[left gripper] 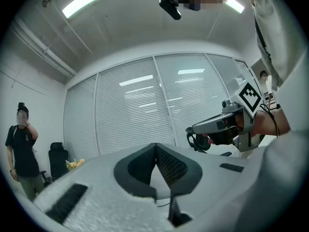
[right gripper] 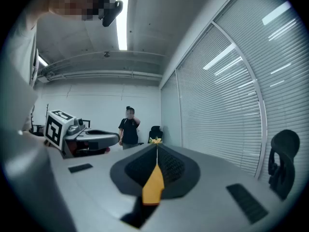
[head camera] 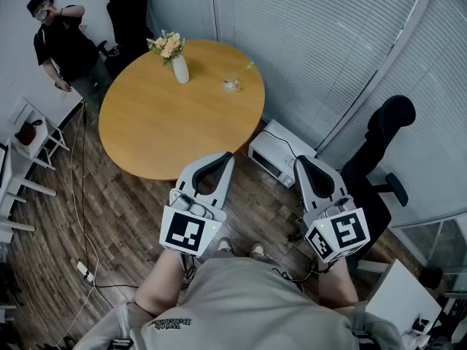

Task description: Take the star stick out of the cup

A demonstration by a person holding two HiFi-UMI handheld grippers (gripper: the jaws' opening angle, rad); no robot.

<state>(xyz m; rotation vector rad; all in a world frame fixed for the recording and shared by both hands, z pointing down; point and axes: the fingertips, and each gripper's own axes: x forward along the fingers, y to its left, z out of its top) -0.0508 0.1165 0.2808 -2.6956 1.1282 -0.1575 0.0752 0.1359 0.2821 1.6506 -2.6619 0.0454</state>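
A small clear glass cup stands on the far right part of the round wooden table. A thin green star stick leans out of the cup to the upper right. My left gripper and right gripper are held close to my body, over the floor, well short of the table and cup. Both are shut with nothing between the jaws. The left gripper view shows its tips pressed together, with the right gripper beside it. The right gripper's tips are also pressed together.
A white vase of flowers stands on the table left of the cup. A white box-like appliance sits on the floor by the table's near right edge. A black office chair is at my right. A person stands at the far left. Cables and a power strip lie on the floor.
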